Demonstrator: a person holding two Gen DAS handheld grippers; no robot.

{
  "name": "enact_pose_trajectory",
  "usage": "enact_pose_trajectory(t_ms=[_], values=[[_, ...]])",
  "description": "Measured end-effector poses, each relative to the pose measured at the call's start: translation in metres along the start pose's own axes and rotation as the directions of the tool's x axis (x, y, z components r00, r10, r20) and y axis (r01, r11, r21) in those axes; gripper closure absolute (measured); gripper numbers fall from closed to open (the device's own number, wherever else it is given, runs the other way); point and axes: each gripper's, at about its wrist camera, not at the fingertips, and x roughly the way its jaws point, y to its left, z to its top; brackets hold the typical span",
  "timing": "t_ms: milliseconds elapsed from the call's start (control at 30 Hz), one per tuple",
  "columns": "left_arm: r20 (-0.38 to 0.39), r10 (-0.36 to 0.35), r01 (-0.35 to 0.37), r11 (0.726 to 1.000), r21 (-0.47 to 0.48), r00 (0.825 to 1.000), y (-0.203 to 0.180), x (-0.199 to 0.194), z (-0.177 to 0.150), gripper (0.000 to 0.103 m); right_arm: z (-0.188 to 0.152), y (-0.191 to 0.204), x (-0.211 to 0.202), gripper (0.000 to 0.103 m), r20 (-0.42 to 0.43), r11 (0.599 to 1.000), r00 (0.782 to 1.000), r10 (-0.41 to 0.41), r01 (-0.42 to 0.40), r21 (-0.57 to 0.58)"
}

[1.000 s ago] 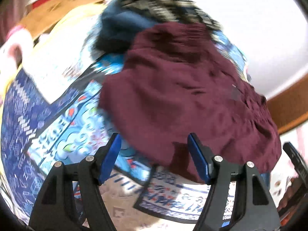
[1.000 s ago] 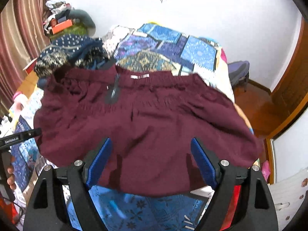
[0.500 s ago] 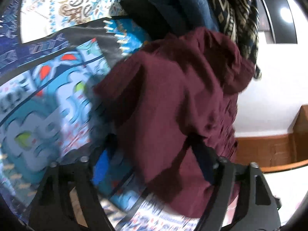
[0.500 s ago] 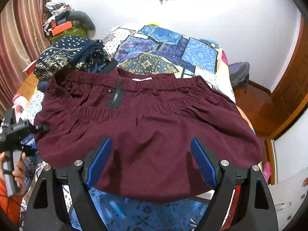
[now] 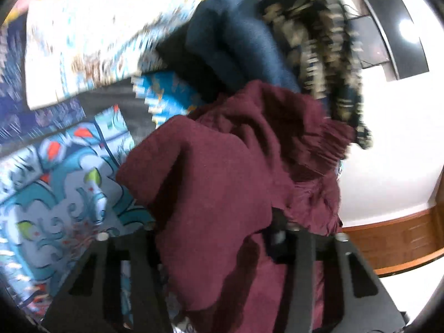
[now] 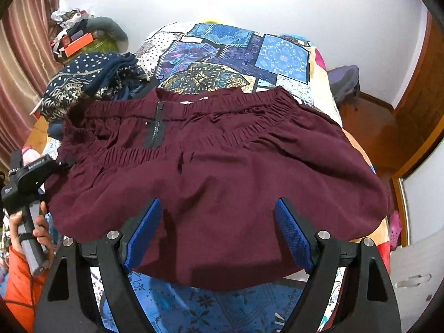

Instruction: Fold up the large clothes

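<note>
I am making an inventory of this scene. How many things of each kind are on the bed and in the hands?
Maroon skirt: 1
Pile of dark patterned clothes: 1
Patchwork bedcover: 1
Grippers, left gripper and right gripper: 2
Total: 5

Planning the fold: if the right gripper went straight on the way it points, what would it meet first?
Most likely the maroon garment: the right gripper is open with the cloth's near hem lying between its fingers. Depth is unclear.
</note>
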Motion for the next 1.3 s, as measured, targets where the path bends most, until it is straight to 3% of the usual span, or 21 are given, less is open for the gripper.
enact_pose_trajectory(t_ms=[133, 267, 467, 600, 700, 800, 867, 933, 1100, 1300], values=[[0.067, -0.028, 0.022, 0.997, 0.075, 0.997, -0.028, -0.036, -0.005, 0.072, 0.006, -0.002, -0.007, 0.022, 0.0, 0.999, 0.999, 0.039, -0.039, 0.014], [0.135, -0.098, 0.076, 0.984, 0.16, 0.986, -0.062, -0.085, -0.012, 0.074, 0.015, 0.002, -0.018, 0.022, 0.02, 0.998, 0.998, 0.065, -0.065, 0.016], [0.282, -0.222, 0.129, 0.941, 0.314, 0.933, -0.109, -0.169, -0.017, 0.074, 0.022, 0.025, -0.019, 0.022, 0.004, 0.985, 0.985, 0.172, -0.172, 0.006], [0.324, -0.236, 0.112, 0.927, 0.358, 0.916, -0.126, -0.194, -0.012, 0.075, 0.019, 0.051, -0.002, 0.022, -0.07, 0.969, 0.967, 0.245, -0.246, -0.018], [0.32, -0.214, 0.087, 0.925, 0.37, 0.923, -0.136, -0.188, -0.011, 0.075, 0.009, 0.082, 0.018, 0.015, -0.133, 0.952, 0.946, 0.295, -0.303, -0.041], [0.309, -0.183, 0.057, 0.925, 0.376, 0.933, -0.142, -0.176, -0.015, 0.075, -0.001, 0.105, 0.034, 0.014, -0.169, 0.958, 0.952, 0.257, -0.273, -0.084], [0.294, -0.163, 0.039, 0.922, 0.385, 0.942, -0.143, -0.166, -0.024, 0.075, -0.008, 0.116, 0.049, 0.014, -0.215, 0.956, 0.944, 0.251, -0.277, -0.101], [0.288, -0.15, 0.024, 0.917, 0.399, 0.946, -0.148, -0.157, -0.033, 0.075, -0.012, 0.118, 0.063, 0.014, -0.268, 0.949, 0.926, 0.265, -0.3, -0.098], [0.282, -0.159, 0.014, 0.89, 0.457, 0.946, -0.177, -0.149, -0.049, 0.075, -0.005, 0.093, 0.048, 0.016, -0.267, 0.911, 0.884, 0.383, -0.41, -0.051], [0.235, -0.19, 0.038, 0.846, 0.532, 0.953, -0.224, -0.123, -0.078, 0.075, 0.004, 0.029, 0.007, 0.016, -0.112, 0.941, 0.935, 0.337, -0.337, 0.025]])
